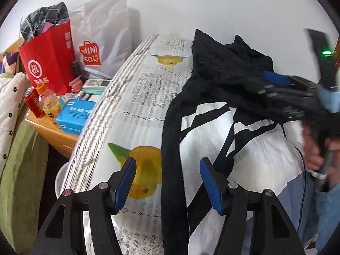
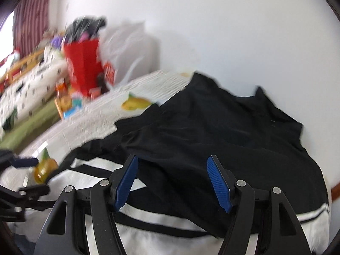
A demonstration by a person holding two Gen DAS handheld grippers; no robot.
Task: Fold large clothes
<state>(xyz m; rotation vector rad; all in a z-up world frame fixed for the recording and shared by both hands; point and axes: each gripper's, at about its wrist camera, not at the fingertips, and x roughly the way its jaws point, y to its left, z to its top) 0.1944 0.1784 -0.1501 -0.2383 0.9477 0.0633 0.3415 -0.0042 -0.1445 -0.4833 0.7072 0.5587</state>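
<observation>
Folding stood partway: one black-and-white garment (image 1: pixel 204 131) lay on worktop (image 1: pixel 144 97) beneath and ahead of both tools, black portion heaped over white part, edges uneven; squaring and further folds judged left. Left tool (image 1: pixel 167 182) hung spread, pinching nothing, black strip running between its fingers, untouched. Right tool (image 2: pixel 173 180) spread too, empty above black cloth. Count: one garment, two tools, two bags beyond left tool.
</observation>
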